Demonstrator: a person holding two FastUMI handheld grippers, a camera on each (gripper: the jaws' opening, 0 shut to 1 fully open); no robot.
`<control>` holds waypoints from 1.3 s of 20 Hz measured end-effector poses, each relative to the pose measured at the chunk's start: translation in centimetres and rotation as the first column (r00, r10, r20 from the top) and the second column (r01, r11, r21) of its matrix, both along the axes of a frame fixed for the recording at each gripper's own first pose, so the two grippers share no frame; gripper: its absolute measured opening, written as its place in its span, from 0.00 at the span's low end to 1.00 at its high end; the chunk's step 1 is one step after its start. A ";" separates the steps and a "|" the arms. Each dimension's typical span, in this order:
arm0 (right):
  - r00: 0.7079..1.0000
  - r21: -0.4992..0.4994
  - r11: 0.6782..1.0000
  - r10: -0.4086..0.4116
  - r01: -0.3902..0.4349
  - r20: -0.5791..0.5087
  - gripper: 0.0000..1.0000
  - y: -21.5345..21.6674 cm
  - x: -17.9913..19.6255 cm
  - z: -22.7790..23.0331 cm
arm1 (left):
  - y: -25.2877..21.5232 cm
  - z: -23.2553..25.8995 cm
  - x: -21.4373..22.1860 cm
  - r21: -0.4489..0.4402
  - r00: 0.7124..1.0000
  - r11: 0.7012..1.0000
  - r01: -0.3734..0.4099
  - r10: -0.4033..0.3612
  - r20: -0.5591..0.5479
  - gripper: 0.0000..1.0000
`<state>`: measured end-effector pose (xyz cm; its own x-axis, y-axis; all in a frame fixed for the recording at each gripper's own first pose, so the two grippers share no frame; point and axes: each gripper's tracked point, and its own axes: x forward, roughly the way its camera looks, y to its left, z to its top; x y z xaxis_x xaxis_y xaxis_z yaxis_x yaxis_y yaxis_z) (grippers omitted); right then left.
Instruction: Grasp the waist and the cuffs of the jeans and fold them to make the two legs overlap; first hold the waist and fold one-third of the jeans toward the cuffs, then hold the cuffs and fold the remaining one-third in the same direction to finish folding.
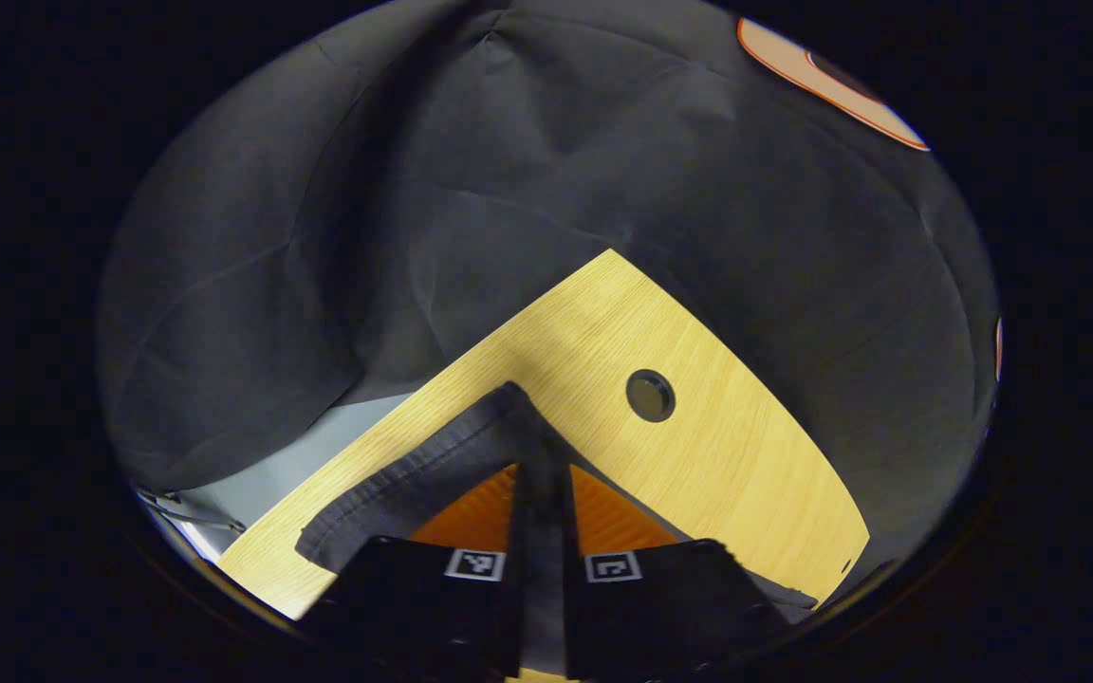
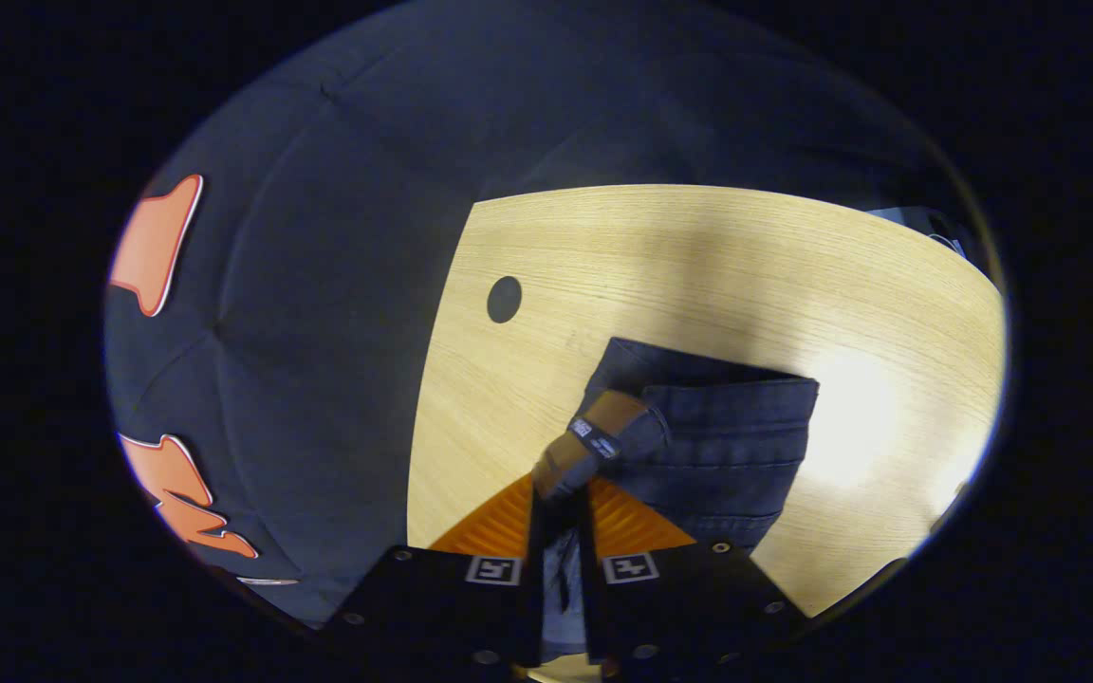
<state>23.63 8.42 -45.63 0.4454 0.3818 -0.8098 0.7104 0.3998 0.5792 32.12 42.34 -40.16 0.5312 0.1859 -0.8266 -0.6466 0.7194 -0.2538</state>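
Wooden table (image 2: pixel 698 256), both claws (image 1: pixel 542 503) (image 2: pixel 561 503) clamped on jeans (image 2: pixel 727 436).

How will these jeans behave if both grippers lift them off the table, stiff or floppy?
Probably floppy: the jeans already bend and drape where the right gripper pinches the waist. Likely fairly heavy for cloth, since the denim looks thick at the hem held by the left gripper. Slipping seems unlikely on ribbed pads.

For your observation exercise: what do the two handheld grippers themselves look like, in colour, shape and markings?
Both the left gripper and the right gripper have black, blocky bodies with orange ribbed finger pads tapering forward. Each finger carries a small square black-and-white marker. Round screws dot the right gripper's body.
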 end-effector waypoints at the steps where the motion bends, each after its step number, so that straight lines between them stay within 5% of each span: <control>1: 0.999 0.005 1.000 -0.012 0.012 0.036 0.18 -0.1 0.7 0.6 | 0.0 0.5 0.8 0.010 0.999 1.000 0.001 -0.001 0.041 0.16; 2: 0.998 -0.004 1.000 -0.018 0.019 0.064 0.45 -0.6 0.8 1.5 | -0.3 1.8 1.3 0.010 0.996 1.000 0.004 -0.004 0.085 0.36; 3: 0.997 -0.024 1.000 -0.016 0.018 0.078 0.41 -1.4 0.7 1.7 | -0.3 2.8 1.5 0.020 0.995 1.000 0.018 -0.020 0.099 0.56; 4: 0.996 -0.053 0.999 -0.007 0.012 0.090 0.64 -2.1 0.4 1.8 | -0.5 3.6 1.4 0.043 0.993 0.998 0.045 -0.050 0.106 0.77; 5: 0.996 -0.083 0.997 0.002 0.005 0.088 0.69 -2.8 -0.1 1.7 | -0.7 3.9 0.8 0.079 0.992 0.994 0.073 -0.081 0.098 0.97; 8: 0.997 -0.206 0.976 0.076 -0.067 0.034 0.86 -4.7 -3.0 -0.3 | -2.5 6.8 0.4 0.231 0.967 0.956 0.181 -0.216 0.137 0.97; 13: 0.989 -0.253 0.956 0.141 -0.150 -0.052 0.90 -4.9 -7.5 -3.2 | -6.4 13.4 -1.4 0.384 0.897 0.889 0.251 -0.362 0.253 0.97; 18: 0.980 -0.278 0.941 0.176 -0.196 -0.094 0.91 -5.1 -9.5 -5.7 | -9.3 20.9 -5.3 0.511 0.825 0.826 0.239 -0.450 0.341 0.96; 26: 0.970 -0.312 0.919 0.223 -0.242 -0.096 0.91 -4.3 -9.2 -8.7 | -13.9 29.0 -12.8 0.610 0.719 0.772 0.181 -0.527 0.453 0.96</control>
<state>14.39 4.09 -54.34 0.3249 0.1866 -0.9272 0.6031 0.7142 0.3551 19.37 28.48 -11.11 0.9702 0.1583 -0.1834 -0.1646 0.9862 -0.0194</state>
